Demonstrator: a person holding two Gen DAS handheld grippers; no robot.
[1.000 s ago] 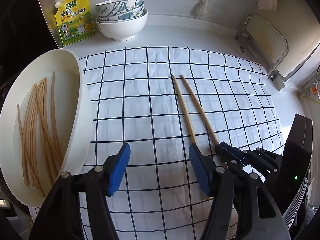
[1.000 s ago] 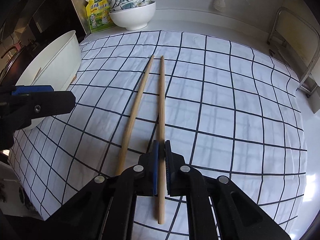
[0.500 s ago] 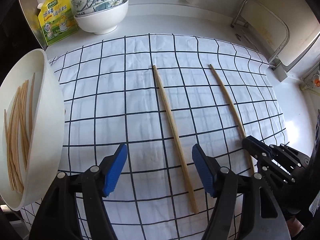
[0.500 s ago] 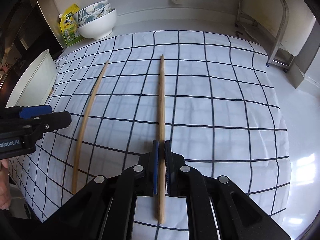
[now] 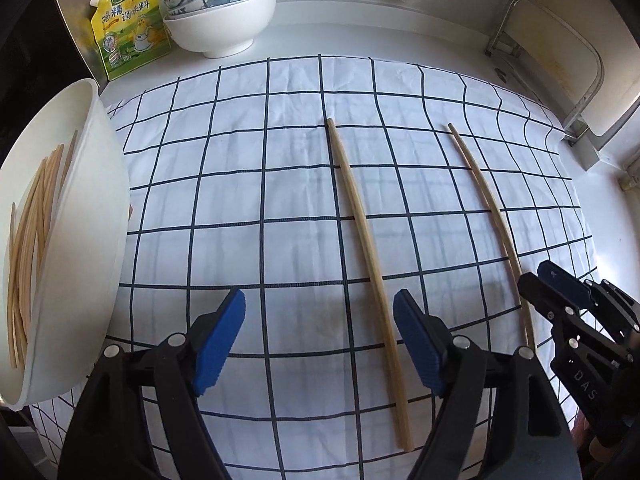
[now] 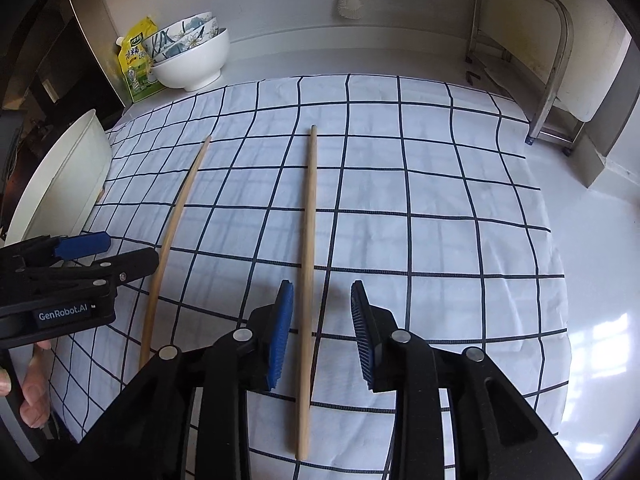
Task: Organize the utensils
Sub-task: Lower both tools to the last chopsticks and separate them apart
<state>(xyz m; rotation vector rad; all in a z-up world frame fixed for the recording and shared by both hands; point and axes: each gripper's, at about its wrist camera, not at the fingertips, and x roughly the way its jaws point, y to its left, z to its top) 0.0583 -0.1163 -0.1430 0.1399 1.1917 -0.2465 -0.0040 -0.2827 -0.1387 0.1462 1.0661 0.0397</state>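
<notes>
Two wooden chopsticks lie apart on the checked cloth (image 5: 240,208). The left chopstick (image 5: 362,248) runs between the pads of my left gripper (image 5: 320,336), close to the right pad and untouched; these jaws are opening wide. The right chopstick (image 6: 308,240) lies between the pads of my right gripper (image 6: 322,328), near the left pad with a gap; these jaws are opening too. A white basin (image 5: 92,208) at the left holds several chopsticks (image 5: 32,216). Each gripper shows in the other's view: left gripper (image 6: 116,254), right gripper (image 5: 540,280).
Stacked bowls (image 5: 224,20) and a yellow seasoning pouch (image 5: 128,36) stand at the back left. A metal rack (image 5: 560,60) sits at the back right, and a brush (image 6: 348,0) hangs on the wall. A person's fingers (image 6: 32,392) hold the left gripper.
My right gripper dragged its chopstick to the right, away from the other one, then let go as its jaws parted. My left gripper widened and sank over the left chopstick.
</notes>
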